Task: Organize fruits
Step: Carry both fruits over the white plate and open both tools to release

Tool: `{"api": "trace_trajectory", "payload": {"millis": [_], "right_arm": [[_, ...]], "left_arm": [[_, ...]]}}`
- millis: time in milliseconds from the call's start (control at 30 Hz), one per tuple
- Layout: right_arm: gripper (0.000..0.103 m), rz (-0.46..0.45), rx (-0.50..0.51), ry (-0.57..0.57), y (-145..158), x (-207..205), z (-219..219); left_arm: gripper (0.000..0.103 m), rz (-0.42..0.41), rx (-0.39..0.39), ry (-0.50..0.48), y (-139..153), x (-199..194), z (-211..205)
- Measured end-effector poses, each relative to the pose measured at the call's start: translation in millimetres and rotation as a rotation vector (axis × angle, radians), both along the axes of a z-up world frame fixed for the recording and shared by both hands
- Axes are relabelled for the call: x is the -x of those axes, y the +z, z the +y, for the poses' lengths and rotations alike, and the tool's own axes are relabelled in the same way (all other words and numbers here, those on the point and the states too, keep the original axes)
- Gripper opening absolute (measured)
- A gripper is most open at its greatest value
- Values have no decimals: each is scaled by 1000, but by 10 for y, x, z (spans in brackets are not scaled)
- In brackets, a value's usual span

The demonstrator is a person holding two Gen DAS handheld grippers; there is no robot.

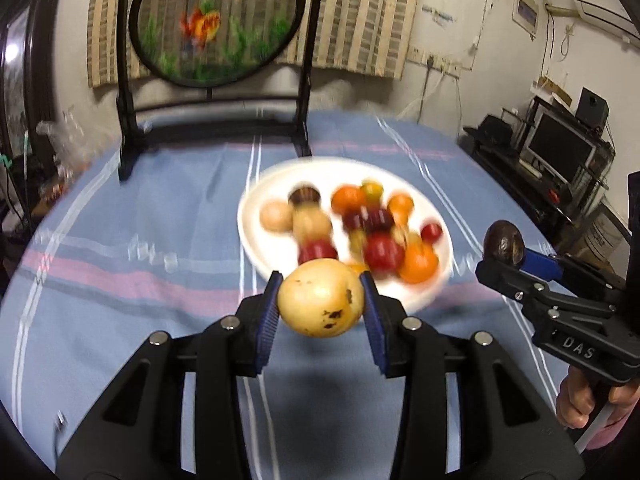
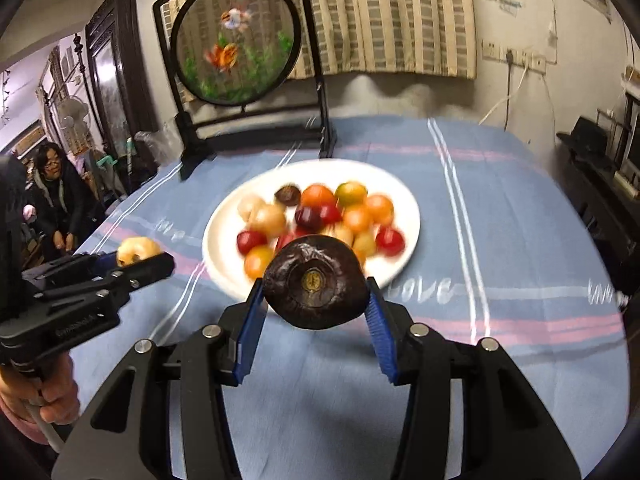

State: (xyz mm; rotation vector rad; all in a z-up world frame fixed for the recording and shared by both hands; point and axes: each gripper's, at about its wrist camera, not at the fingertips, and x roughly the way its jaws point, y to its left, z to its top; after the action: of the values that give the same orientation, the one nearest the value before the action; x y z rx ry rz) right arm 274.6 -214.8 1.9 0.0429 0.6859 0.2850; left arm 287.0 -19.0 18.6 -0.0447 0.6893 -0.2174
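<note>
Two grippers: left gripper (image 1: 321, 305) clamps one yellow fruit (image 1: 321, 298); right gripper (image 2: 316, 300) clamps one dark fruit (image 2: 316, 284); one white plate (image 2: 224, 236).

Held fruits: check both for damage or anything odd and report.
The yellow fruit in the left gripper has dark blotches on its lower skin, like bruising or blemishes. The dark brown fruit in the right gripper looks wrinkled and dull, possibly shrivelled. The fruit on the white plate is too blurred to judge.
</note>
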Motion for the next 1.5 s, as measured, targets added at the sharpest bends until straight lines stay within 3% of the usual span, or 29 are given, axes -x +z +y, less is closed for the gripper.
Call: {"api": "trace_trajectory", "payload": {"millis": [200,400,700,767,800,833,867,1033,1267,1400,1467,1500], "right_arm": [[49,12,-47,-20,-34,-605,18],[49,66,-12,-35,-267,-1081,33],[49,78,8,-12,-340,-1280,58],[49,75,12,-11,-335,-1284,69],[50,75,20,-5,-329,-1277,81],[51,71,24,-2,-318,-1263,87],[56,67,28,-2,-303,-1247,89],[59,35,24,-5,-194,-1132,56],[61,26,-3,2,-72,-831,-4],[74,9,23,10,-36,-486,-4],[100,0,51,0,-59,-297,-10],[102,-9,56,-1,-71,-204,-16]], "left_arm": [[39,-14,49,21,29,-655,-5],[39,32,7,21,-187,-1253,-135],[40,54,-14,19,-380,-1457,-214],[46,52,-16,22,-398,-1452,-218],[56,44,-21,28,-392,-1437,-221],[71,25,-30,44,-371,-1410,-220],[77,-3,-41,63,-339,-1376,-220],[87,-58,-62,75,-157,-1180,-208],[97,-73,-48,89,12,-754,-120],[101,-75,-58,91,52,-360,-54],[101,-65,-56,119,28,-178,1],[101,-48,-46,133,-8,-55,39]]}}
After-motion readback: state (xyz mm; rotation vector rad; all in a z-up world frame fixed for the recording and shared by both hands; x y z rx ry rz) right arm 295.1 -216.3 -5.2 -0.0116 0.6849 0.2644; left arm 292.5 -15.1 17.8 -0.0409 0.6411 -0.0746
